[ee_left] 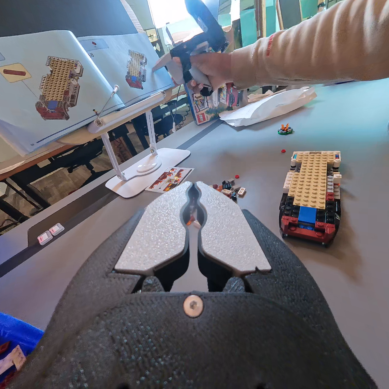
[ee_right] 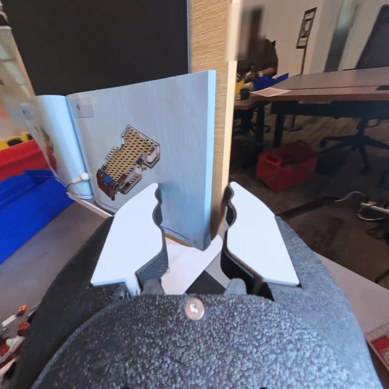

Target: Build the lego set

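Observation:
An open instruction booklet point(ee_left: 63, 80) rests on a white stand point(ee_left: 145, 168) at the table's far left. My left gripper point(ee_left: 194, 185) is shut, with nothing seen between its pads. It hovers over a pile of small loose bricks point(ee_left: 230, 189), beside a sticker sheet point(ee_left: 170, 179). A brick car model point(ee_left: 311, 195) with a tan top, blue tile and dark red nose lies to the right. My right gripper point(ee_left: 166, 65), held by a hand, is at the booklet's right edge. In the right wrist view it point(ee_right: 192, 187) is open. The right page point(ee_right: 179, 136) stands between its fingers, and the pads do not press it.
A toy box point(ee_left: 210, 103) and white paper bags point(ee_left: 267, 107) lie at the back of the grey table point(ee_left: 242, 147). A small green and orange piece point(ee_left: 285, 129) and a red stud point(ee_left: 283, 150) lie loose. A blue bin point(ee_right: 25, 195) is left of the booklet. A red crate point(ee_right: 288, 166) stands on the floor. My hands' fingertips stand some 45 centimetres from each other. To the brick car model point(ee_left: 311, 195): left tips about 15 centimetres, right tips about 45 centimetres.

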Demonstrator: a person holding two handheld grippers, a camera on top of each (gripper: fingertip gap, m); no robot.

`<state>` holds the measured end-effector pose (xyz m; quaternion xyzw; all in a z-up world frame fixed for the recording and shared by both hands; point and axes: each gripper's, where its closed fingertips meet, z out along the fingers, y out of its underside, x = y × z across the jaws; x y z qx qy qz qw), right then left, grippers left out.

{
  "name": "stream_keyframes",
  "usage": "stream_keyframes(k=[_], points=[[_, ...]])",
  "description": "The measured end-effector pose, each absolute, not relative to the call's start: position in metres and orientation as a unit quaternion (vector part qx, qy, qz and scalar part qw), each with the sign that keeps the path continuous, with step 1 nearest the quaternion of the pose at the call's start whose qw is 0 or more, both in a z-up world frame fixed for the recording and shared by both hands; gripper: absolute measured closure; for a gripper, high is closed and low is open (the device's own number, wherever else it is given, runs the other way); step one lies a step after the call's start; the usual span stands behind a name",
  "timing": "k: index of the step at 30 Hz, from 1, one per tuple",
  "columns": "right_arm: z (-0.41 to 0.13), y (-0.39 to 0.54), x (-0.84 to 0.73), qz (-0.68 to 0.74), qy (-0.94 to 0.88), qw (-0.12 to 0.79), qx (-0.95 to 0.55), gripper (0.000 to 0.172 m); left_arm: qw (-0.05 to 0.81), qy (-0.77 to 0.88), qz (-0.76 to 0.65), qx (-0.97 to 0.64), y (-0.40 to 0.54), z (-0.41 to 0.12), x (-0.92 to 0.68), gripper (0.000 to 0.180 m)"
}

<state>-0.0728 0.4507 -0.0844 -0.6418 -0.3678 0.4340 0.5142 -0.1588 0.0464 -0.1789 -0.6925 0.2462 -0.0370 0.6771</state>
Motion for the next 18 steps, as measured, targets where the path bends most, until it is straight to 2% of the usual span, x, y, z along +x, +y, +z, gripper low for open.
stream_keyframes(k=[9,12,18], points=[[-0.082,0.435,-0.056,0.339,-0.342,0.59,-0.648,0.121,0.674,0.261,-0.057,-0.689,0.044,-0.18,-0.147,0.18],[-0.065,0.426,-0.041,0.273,-0.353,0.631,-0.635,0.117,0.674,0.247,-0.057,-0.694,0.045,-0.18,-0.153,0.18],[-0.06,0.374,-0.044,0.239,-0.399,0.662,-0.587,0.114,0.681,0.239,-0.059,-0.69,0.045,-0.174,-0.156,0.18]])
